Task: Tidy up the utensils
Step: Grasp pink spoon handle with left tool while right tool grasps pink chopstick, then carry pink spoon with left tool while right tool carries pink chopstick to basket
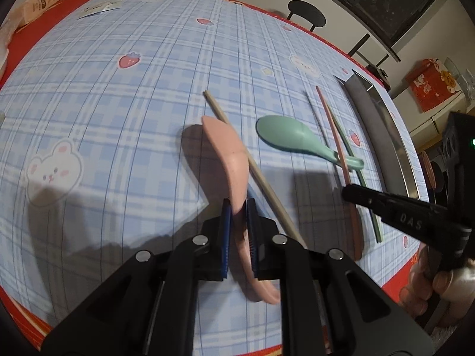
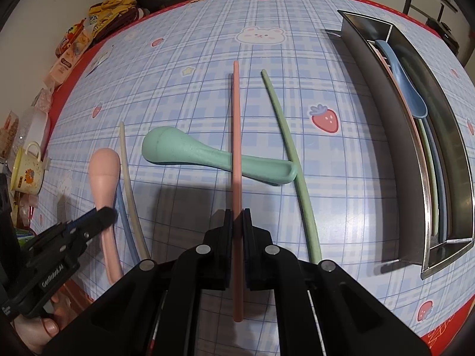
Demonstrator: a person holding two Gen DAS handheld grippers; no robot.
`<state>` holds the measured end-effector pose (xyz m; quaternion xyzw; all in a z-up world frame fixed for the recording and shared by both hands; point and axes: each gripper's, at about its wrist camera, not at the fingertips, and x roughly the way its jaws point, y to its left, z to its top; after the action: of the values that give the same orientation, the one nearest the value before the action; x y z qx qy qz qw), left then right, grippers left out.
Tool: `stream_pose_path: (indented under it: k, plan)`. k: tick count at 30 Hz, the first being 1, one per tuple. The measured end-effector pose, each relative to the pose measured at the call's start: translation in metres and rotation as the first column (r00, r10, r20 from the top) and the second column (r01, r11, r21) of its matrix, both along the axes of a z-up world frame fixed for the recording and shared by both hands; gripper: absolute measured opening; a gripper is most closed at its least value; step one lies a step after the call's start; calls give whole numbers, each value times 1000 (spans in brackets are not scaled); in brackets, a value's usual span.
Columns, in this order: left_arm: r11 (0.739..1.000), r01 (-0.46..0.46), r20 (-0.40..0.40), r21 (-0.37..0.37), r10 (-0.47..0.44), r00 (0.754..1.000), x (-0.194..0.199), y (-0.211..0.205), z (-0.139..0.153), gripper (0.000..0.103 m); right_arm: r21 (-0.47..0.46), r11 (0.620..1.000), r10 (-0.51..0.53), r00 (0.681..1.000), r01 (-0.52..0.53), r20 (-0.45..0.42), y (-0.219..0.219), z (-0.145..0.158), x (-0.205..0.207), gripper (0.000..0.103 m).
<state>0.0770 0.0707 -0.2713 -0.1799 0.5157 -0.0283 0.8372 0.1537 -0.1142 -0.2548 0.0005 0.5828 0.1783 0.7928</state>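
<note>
Blue checked oilcloth with strawberries and bears covers the table [image 2: 190,95], and a red border runs round its edge.

Nearest to the left camera, the left gripper [image 1: 237,204] is clenched on the handle of the pink spoon [image 1: 228,154]. The spoon is tilted, its bowl lifted off the cloth, and the pads hold only a narrow part of a smooth handle — I think it can swivel or slip out if the hand turns quickly. Just beside it lies the beige chopstick [image 1: 255,169]; a careless move of the spoon can push it out of place.

The right gripper [image 2: 237,213] is closed on the pink chopstick [image 2: 236,136]. This stick crosses over the handle of the green spoon [image 2: 190,154], so dragging it instead of lifting it will probably pull the green spoon along. The green chopstick [image 2: 294,160] lies near, touching the end of the spoon handle, and may roll as well.

Further away, at the right edge, stands the steel tray [image 2: 394,154], long and narrow, with a blue spoon [image 2: 406,83] and some chopsticks already inside. Its wall is high, so a long stick brought in too low can hit the rim and bounce out.

All the utensils look like matte plastic in pastel colours, light and slender.
</note>
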Motion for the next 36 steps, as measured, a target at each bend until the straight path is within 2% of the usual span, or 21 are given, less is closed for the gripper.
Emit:
stream_pose_path:
  k: [8,11,20,28,36]
  plan:
    - [1000,-13,0,-25,13,1000,-10,2,0,12,7,1000,-2,1000,2,-18,-1,0,0,7]
    - [999,-19,2,-40,19,1000,-18,5,2,10,43,999,-9,999,10,-37,-7,1,-4,7]
    - [997,-48,34,-65,50,998,-40,18,22,10,126,991,-37,999,39,-17,-33,17,-23,7]
    - [999,-35,46,-37,37,998,-51,17,40,10,194,978,-76,997,74,7,-54,27,-34,7]
    - [1000,-8,31,-12,8,999,-44,-7,52,10,261,956,-141,990,132,14,-90,31,-34,7]
